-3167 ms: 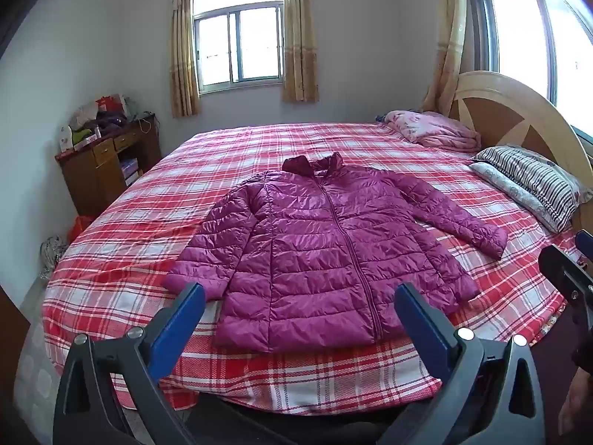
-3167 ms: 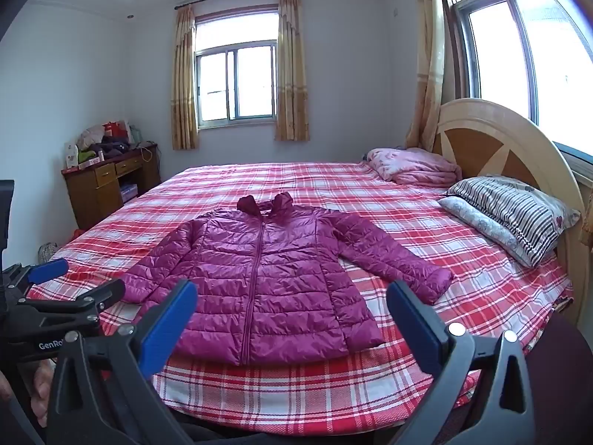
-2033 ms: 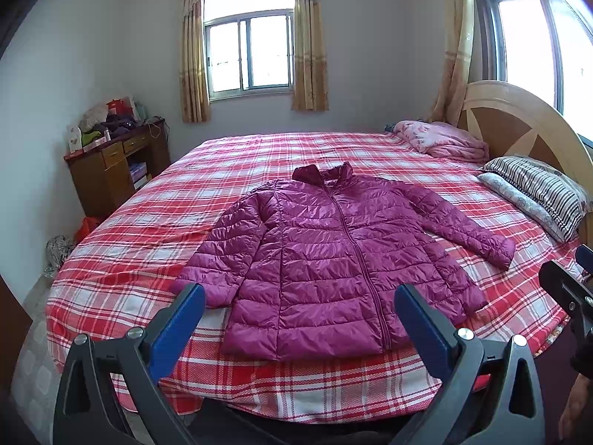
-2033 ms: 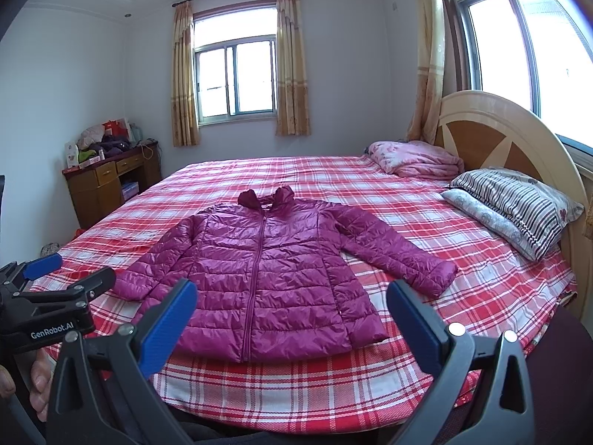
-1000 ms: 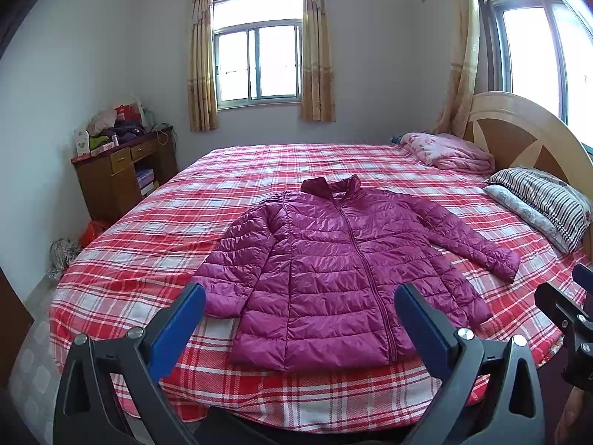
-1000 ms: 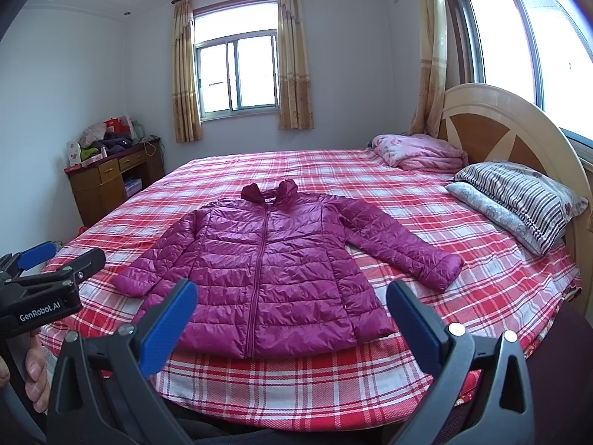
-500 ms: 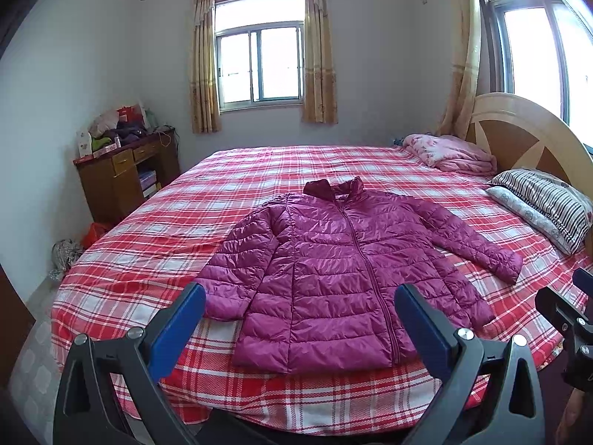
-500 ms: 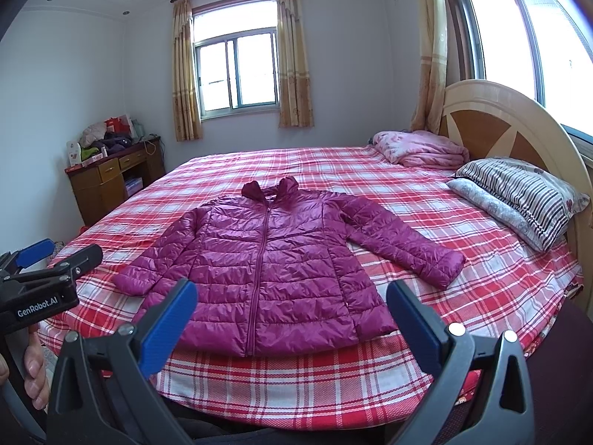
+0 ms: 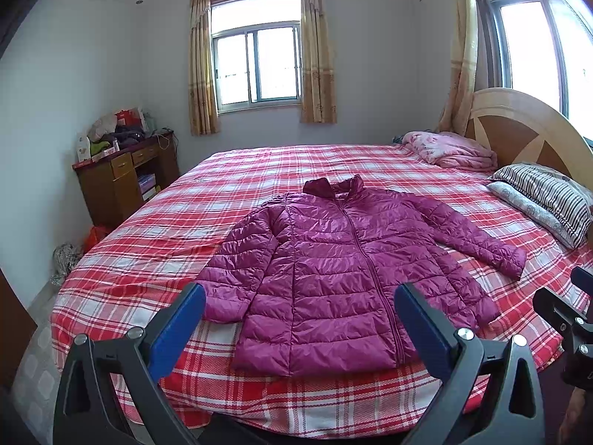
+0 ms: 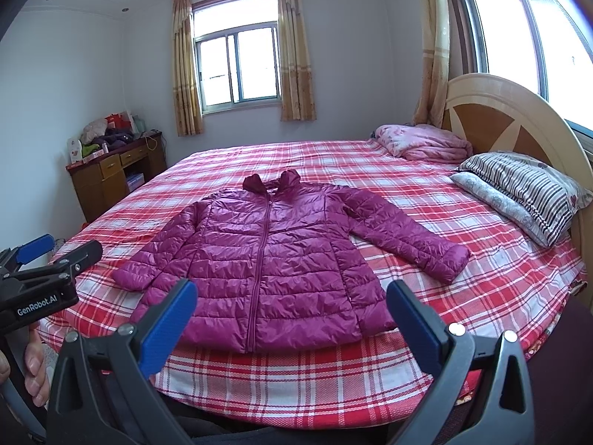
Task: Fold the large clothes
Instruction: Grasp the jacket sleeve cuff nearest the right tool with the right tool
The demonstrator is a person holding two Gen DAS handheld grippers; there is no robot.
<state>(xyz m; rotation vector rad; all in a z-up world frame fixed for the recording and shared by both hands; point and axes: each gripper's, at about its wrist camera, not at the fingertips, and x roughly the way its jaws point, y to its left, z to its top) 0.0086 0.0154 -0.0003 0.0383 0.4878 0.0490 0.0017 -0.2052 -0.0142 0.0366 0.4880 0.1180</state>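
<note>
Left wrist view: jacket point(image 9: 344, 270) is laid flat, unfolded; left gripper point(image 9: 300, 319) and right gripper point(image 10: 291, 311) are held spread, empty.

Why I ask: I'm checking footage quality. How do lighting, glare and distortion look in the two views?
Left wrist view: the far window is blown out white, straight edges bow from fisheye, corners vignette dark. Right wrist view: the same washout at the side window, daylight puts a sheen on the purple jacket, everything stays sharp.
</note>
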